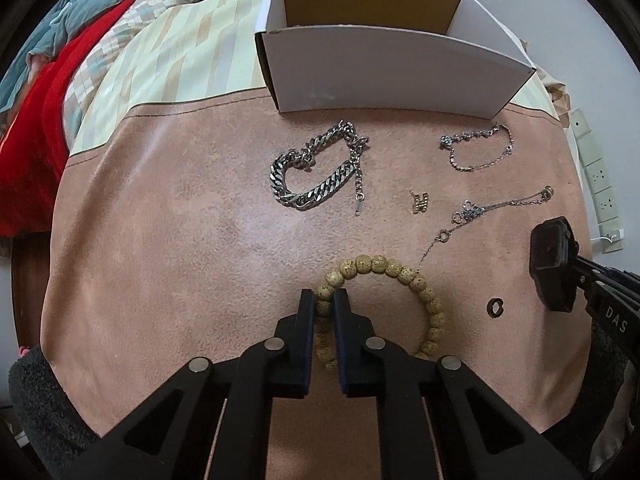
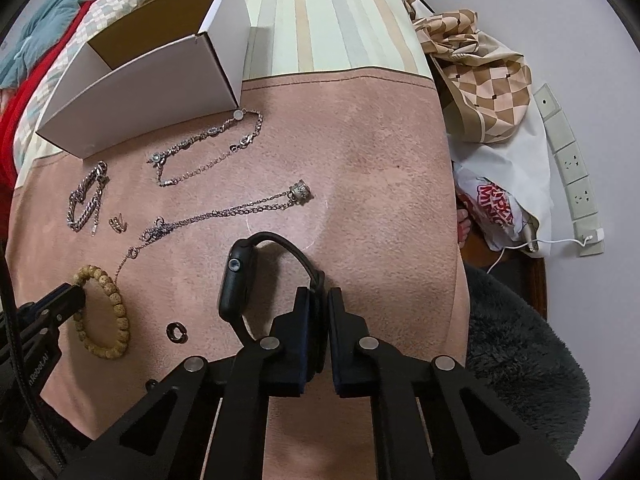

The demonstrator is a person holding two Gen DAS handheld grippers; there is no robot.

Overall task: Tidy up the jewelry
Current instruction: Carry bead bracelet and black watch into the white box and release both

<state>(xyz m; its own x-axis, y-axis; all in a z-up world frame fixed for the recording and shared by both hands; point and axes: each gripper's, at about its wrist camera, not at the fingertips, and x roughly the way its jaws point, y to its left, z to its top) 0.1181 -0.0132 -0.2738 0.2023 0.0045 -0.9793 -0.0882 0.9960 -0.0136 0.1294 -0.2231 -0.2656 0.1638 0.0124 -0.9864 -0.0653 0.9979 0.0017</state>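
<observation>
Left gripper (image 1: 324, 300) fingers clamp the beaded bracelet (image 1: 384, 266); right gripper (image 2: 318, 298) fingers clamp the black watch (image 2: 236, 280) strap. Both lie on the tabletop (image 2: 380, 160), well in front of the white box (image 1: 384, 68).

This is looking like a bedroom in a home. A bed (image 1: 160, 60) with striped sheets is carrying a pink suede-like mat (image 1: 180, 220), and a rumpled red blanket (image 1: 36, 128) and a teal quilt (image 1: 80, 4) are lying at its far side. A wall power strip (image 2: 568, 168) is feeding a white charging cable (image 2: 556, 243), and a printed shopping bag (image 2: 496, 208) is slumping beside checkered fabric (image 2: 480, 80).
</observation>
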